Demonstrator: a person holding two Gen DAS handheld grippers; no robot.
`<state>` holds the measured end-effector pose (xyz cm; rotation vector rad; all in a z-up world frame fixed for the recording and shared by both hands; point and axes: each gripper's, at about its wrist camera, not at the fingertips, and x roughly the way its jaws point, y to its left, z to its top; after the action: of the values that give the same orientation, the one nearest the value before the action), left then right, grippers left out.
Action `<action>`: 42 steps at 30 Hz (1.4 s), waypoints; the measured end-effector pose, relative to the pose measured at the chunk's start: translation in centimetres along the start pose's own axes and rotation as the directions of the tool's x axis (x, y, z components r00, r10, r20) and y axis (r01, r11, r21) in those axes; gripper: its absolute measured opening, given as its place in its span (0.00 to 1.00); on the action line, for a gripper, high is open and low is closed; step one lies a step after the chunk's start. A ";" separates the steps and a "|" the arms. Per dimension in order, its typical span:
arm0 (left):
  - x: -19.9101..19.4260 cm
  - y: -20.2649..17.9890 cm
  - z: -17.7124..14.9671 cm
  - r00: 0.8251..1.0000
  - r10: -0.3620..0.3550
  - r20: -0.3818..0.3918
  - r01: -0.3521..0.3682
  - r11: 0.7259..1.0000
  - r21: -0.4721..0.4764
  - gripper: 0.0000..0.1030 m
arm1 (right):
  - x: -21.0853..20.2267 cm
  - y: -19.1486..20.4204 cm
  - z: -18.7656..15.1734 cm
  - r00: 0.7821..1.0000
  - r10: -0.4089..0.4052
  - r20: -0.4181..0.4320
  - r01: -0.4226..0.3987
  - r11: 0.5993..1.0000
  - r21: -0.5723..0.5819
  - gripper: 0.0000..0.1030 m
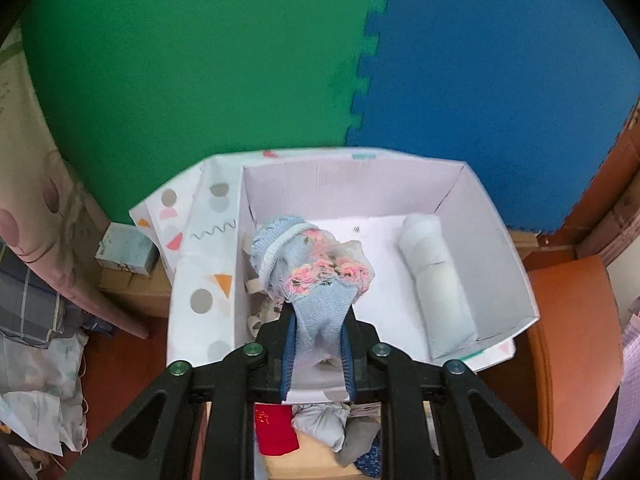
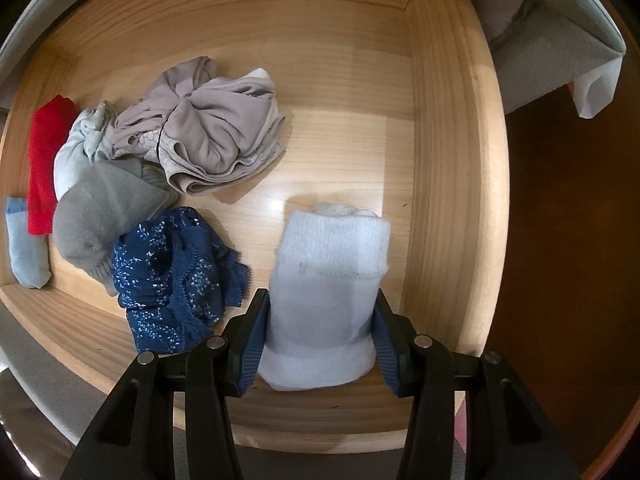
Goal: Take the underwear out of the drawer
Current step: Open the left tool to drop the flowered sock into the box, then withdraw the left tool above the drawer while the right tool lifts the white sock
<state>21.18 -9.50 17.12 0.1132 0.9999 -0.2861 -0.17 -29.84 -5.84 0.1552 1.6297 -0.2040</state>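
In the left wrist view my left gripper is shut on a light blue piece of underwear with pink floral lace, held above a white patterned box. A white rolled garment lies inside the box at its right. In the right wrist view my right gripper points down into the wooden drawer, its pads pressed on both sides of a white folded garment. Beside it lie navy floral underwear, a beige bundle, a grey piece, a red piece and a pale blue one.
Green and blue foam mats cover the floor beyond the box. A small carton and piled cloth sit at the left. The open drawer shows below the box, with a red piece in it. A grey padded edge lies outside the drawer.
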 end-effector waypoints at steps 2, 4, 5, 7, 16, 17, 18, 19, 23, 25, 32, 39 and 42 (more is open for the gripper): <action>1.4 -0.2 -0.4 1.000 0.018 -0.025 -0.018 1.000 0.011 0.19 | 0.0 0.0 0.0 1.000 0.002 -0.001 -0.002 1.000 -0.003 0.44; 2.7 -0.3 -0.8 0.998 0.038 -0.049 -0.037 0.999 0.019 0.19 | -0.1 0.0 0.0 1.000 0.001 -0.003 -0.001 1.000 -0.006 0.44; 3.3 -0.2 -1.0 0.997 0.046 -0.059 -0.045 0.999 0.020 0.19 | -0.1 0.0 0.0 1.000 0.001 -0.003 -0.001 1.000 -0.008 0.44; 4.2 0.0 -1.3 0.995 0.068 -0.076 -0.067 0.997 0.026 0.20 | -0.2 0.1 0.0 1.000 0.005 -0.001 -0.005 1.000 -0.005 0.44; 5.1 0.4 -2.1 0.993 0.052 -0.110 -0.051 0.999 0.017 0.52 | -0.5 0.2 0.2 1.000 0.001 -0.003 -0.001 1.000 -0.009 0.44; 4.9 0.5 -2.1 0.993 0.047 -0.108 -0.047 0.999 0.011 0.52 | -0.5 0.2 0.2 1.000 0.002 -0.003 -0.002 1.000 -0.009 0.44; 4.7 0.6 -2.2 0.994 0.047 -0.103 -0.047 0.999 0.007 0.53 | -0.4 0.3 0.2 1.000 0.002 -0.003 -0.002 1.000 -0.008 0.44; 4.5 0.7 -2.1 0.994 0.046 -0.100 -0.045 0.999 0.007 0.54 | -0.4 0.4 0.3 1.000 0.003 -0.004 -0.003 1.000 -0.009 0.44; 3.2 1.0 -2.2 0.995 0.041 -0.090 -0.041 0.999 0.009 0.56 | -0.3 0.6 0.3 1.000 -0.003 -0.008 0.003 1.000 -0.010 0.44; 2.3 1.3 -2.3 0.997 0.033 -0.076 -0.033 0.999 0.011 0.57 | -0.2 0.7 0.4 1.000 -0.007 -0.011 0.007 1.000 -0.011 0.44; -1.3 2.6 -3.1 0.999 0.007 -0.032 -0.008 1.000 -0.023 0.59 | 0.1 1.2 0.4 1.000 -0.027 -0.014 0.026 0.999 -0.018 0.44; -4.2 4.7 -5.9 0.999 0.042 -0.015 -0.043 0.999 -0.013 0.59 | 0.5 1.8 0.3 1.000 -0.025 -0.018 0.024 0.999 -0.028 0.44; -4.3 6.1 -8.2 0.997 0.064 -0.031 -0.065 0.997 -0.033 0.59 | 0.4 2.0 0.3 0.999 -0.030 -0.012 0.029 0.999 -0.028 0.44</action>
<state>14.07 -0.97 16.11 0.1189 1.0279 -0.2085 0.51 -27.98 -6.38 0.1114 1.6473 -0.2030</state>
